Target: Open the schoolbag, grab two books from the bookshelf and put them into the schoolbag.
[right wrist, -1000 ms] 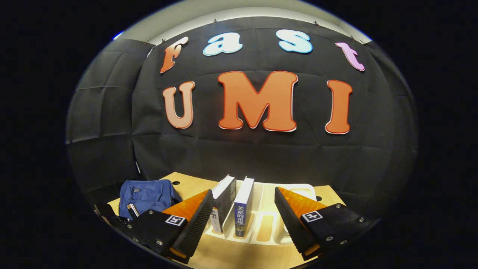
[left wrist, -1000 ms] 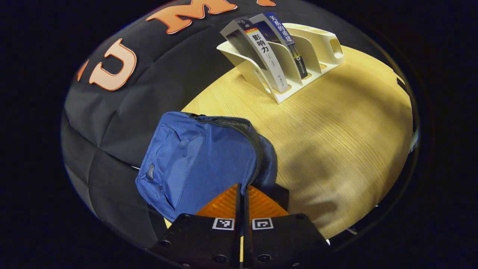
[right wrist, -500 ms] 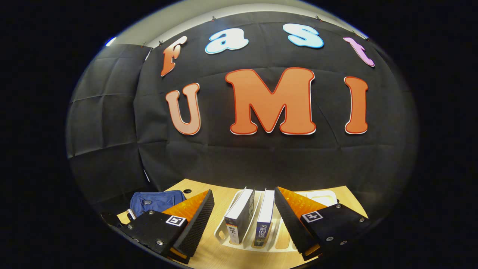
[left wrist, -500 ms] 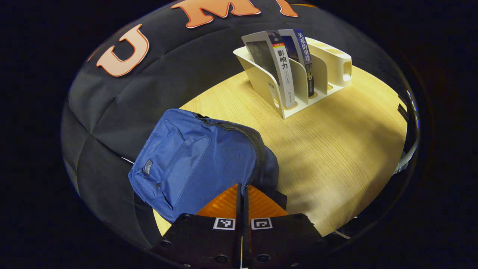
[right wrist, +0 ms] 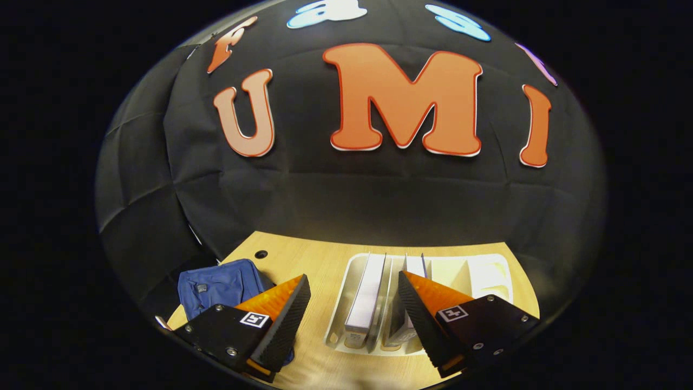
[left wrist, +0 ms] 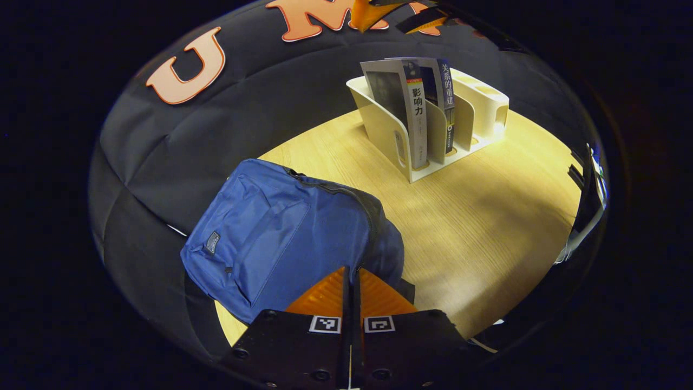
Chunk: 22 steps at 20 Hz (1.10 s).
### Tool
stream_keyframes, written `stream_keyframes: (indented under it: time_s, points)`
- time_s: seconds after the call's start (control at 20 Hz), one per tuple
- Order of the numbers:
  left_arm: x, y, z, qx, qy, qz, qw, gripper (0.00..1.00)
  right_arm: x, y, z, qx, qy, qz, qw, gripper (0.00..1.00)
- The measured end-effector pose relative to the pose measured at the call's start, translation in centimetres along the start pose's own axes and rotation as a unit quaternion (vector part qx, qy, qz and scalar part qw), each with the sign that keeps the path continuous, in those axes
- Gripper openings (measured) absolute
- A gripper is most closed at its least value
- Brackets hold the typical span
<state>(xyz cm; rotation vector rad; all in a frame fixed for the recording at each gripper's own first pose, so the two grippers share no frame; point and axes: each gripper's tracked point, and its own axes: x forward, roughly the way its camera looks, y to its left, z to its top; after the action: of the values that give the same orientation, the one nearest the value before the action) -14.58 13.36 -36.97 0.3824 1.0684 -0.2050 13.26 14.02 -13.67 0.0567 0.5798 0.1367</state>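
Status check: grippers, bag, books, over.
Left gripper shut at the bag zipper. Right gripper open above the books in the rack. Bag zip partly open. Nothing in the way.

My left gripper (left wrist: 351, 281) carries orange wedge fingers on black blocks, each block bearing a small black-and-white square marker and round screws. My right gripper (right wrist: 354, 314) matches: orange wedges faced with black ribbed pads (right wrist: 287, 325), square markers and screws on black mounts.
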Motion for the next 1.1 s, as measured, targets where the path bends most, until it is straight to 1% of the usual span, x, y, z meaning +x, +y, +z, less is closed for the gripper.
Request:
stream_keyframes:
  time_s: [0.05,0.15,0.3,0.4,0.55,0.7,0.8,0.95,1.0,1.1]
  points:
    - [0.1,-0.1,-0.1,-0.002,-0.003,-0.005,1.0,0.01,0.5,0.1,-0.5,0.009,0.02,0.002,1.0,0.97]
    - [0.2,0.0,-0.4,-0.009,-0.007,-0.015,1.0,0.01,1.7,-0.2,-1.7,0.018,0.057,-0.007,0.998,0.97]
    - [0.8,-0.3,-0.9,-0.024,-0.008,-0.032,0.999,0.01,3.6,-1.0,-3.7,0.008,0.103,-0.025,0.994,0.97]
    - [1.2,-0.6,-1.1,-0.03,-0.007,-0.042,0.999,0.02,4.7,-1.2,-4.7,0.012,0.134,-0.027,0.991,0.97]
    - [1.5,-0.6,-1.2,-0.03,-0.005,-0.053,0.998,0.01,6.3,-0.9,-5.8,0.04,0.18,-0.015,0.983,0.97]
    - [1.7,-0.6,-1.2,-0.027,-0.004,-0.06,0.998,0.01,8.0,-1.8,-5.3,0.028,0.198,-0.022,0.98,0.97]
    - [1.7,-0.5,-1.4,-0.029,-0.001,-0.064,0.998,0.01,8.8,-1.5,-5.1,0.036,0.218,-0.012,0.975,0.97]
    - [1.9,-0.4,-1.4,-0.033,0.002,-0.067,0.997,0.01,10.0,-1.8,-4.9,0.01,0.237,-0.012,0.971,0.97]
    - [1.9,-0.4,-1.5,-0.034,0.003,-0.067,0.997,0.01,10.1,-1.5,-5.1,0.009,0.246,-0.005,0.969,0.97]
    - [1.9,-0.2,-1.4,-0.036,0.005,-0.066,0.997,0.02,10.2,-1.2,-5.7,0.008,0.263,0.003,0.965,0.93]
